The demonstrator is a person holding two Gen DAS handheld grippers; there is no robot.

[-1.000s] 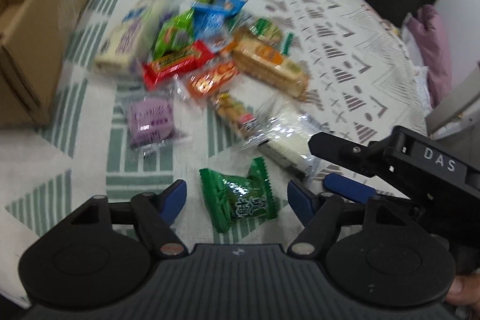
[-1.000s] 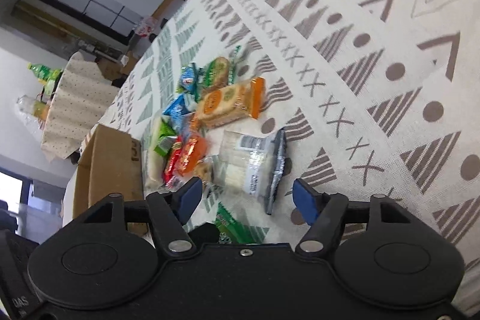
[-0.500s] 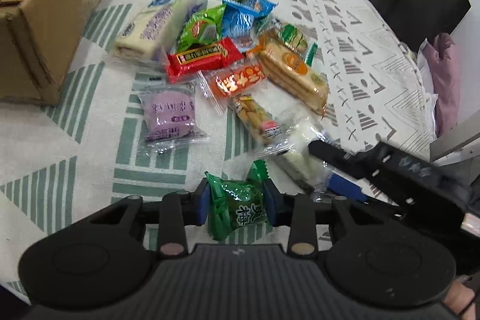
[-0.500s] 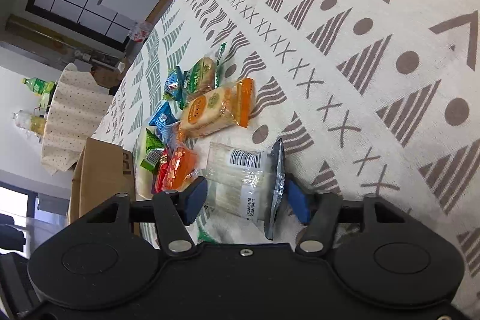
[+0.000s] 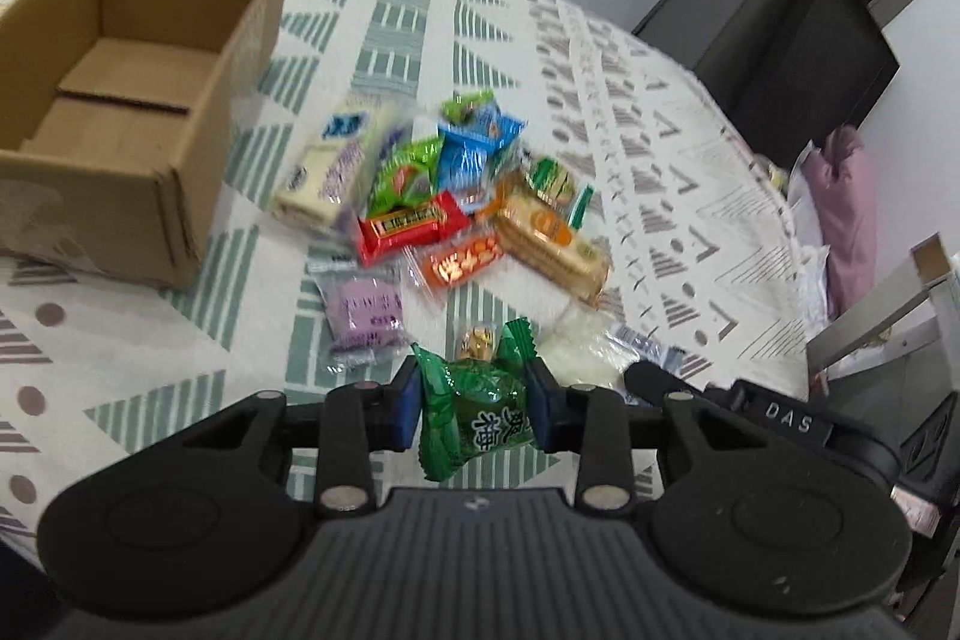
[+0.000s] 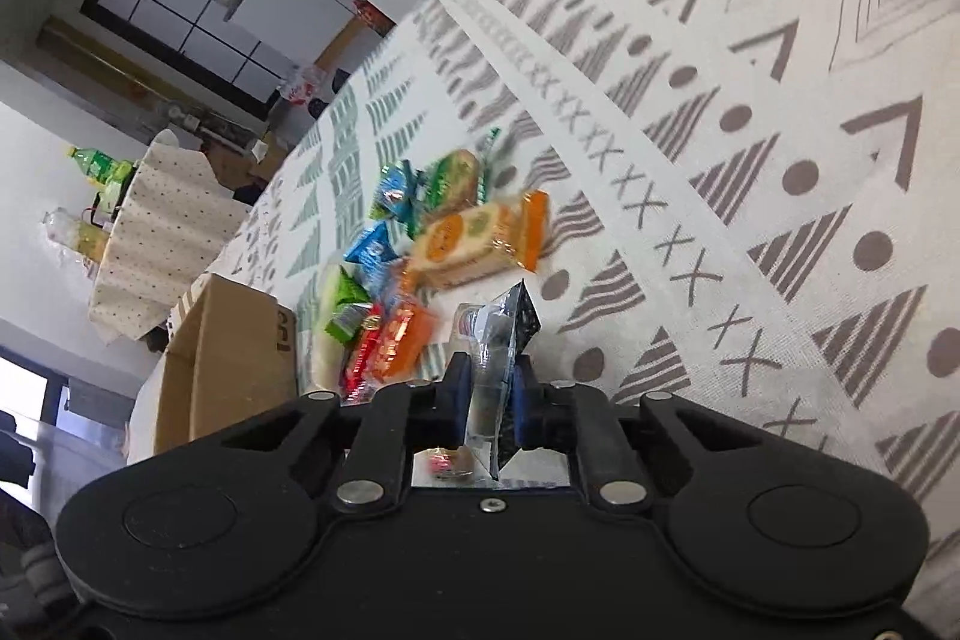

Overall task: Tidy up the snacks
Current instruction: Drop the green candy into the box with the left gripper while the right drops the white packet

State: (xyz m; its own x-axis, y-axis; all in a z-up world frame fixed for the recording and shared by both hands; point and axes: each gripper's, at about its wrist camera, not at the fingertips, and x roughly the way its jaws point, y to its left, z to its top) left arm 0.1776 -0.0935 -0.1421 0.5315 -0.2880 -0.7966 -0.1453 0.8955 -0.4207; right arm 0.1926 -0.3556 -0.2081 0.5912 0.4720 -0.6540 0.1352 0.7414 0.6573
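My left gripper (image 5: 474,409) is shut on a green candy packet (image 5: 480,409), held above the patterned cloth. Beyond it lies a pile of snacks: a purple packet (image 5: 366,313), a red bar (image 5: 414,226), an orange packet (image 5: 462,262), a cracker pack (image 5: 549,241), blue packets (image 5: 474,148). An open cardboard box (image 5: 120,100) stands at the left, nothing inside it. My right gripper (image 6: 489,400) is shut on a clear white wafer packet (image 6: 495,358), seen edge-on. That same clear white wafer packet (image 5: 585,355) shows just right of the green one.
The cardboard box (image 6: 228,358) shows at the left in the right wrist view, with the snack pile (image 6: 456,232) beside it. A black cabinet (image 5: 792,46) and a pink cloth (image 5: 843,214) stand past the table's far right edge. A bottle (image 6: 96,160) stands on a draped side table.
Both grippers closed: the left onto the green candy packet, the right onto the clear wafer packet. Both have lifted and pulled back, so the box interior now shows.
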